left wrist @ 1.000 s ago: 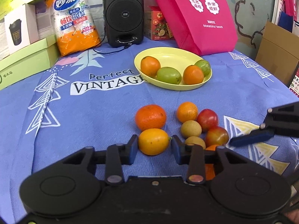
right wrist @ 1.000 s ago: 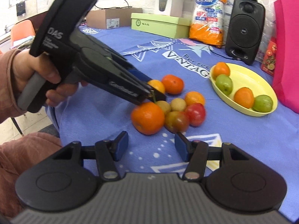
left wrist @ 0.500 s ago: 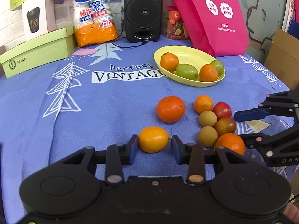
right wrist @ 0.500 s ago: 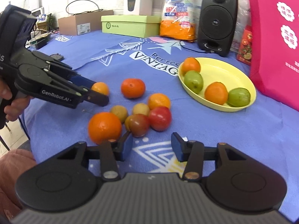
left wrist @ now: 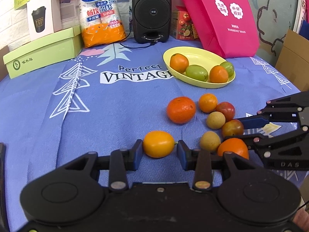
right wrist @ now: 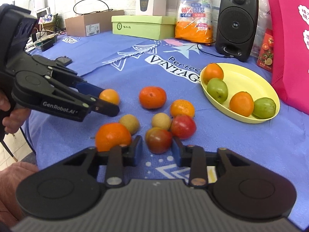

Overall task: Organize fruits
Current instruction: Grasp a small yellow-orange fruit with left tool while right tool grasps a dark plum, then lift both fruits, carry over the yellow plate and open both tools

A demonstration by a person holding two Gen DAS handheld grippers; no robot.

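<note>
Counter: blue printed cloth (left wrist: 115, 104); speaker (left wrist: 151, 11), cup pack (left wrist: 100, 13) and green box (left wrist: 42, 52) at the back.
Left tool (left wrist: 160, 151): clamped on a yellow-orange citrus (left wrist: 158, 144), oval and glossy, low over the cloth.
Right tool (right wrist: 156, 147): jaws have just been closing; pads hug a red-green tomato (right wrist: 158, 139) at the near edge of the loose pile.
Pile: two oranges, a tangerine, two tan fruits, another tomato.
Dish (right wrist: 249, 81): yellow, holds two oranges and two green fruits.
Right view only: hand (right wrist: 7, 114) on the left tool's grip, brown carton (right wrist: 92, 25).
Left view only: pink bag's print (left wrist: 224, 0).
Hidden: nearest orange (left wrist: 233, 147), partly behind the tools.
</note>
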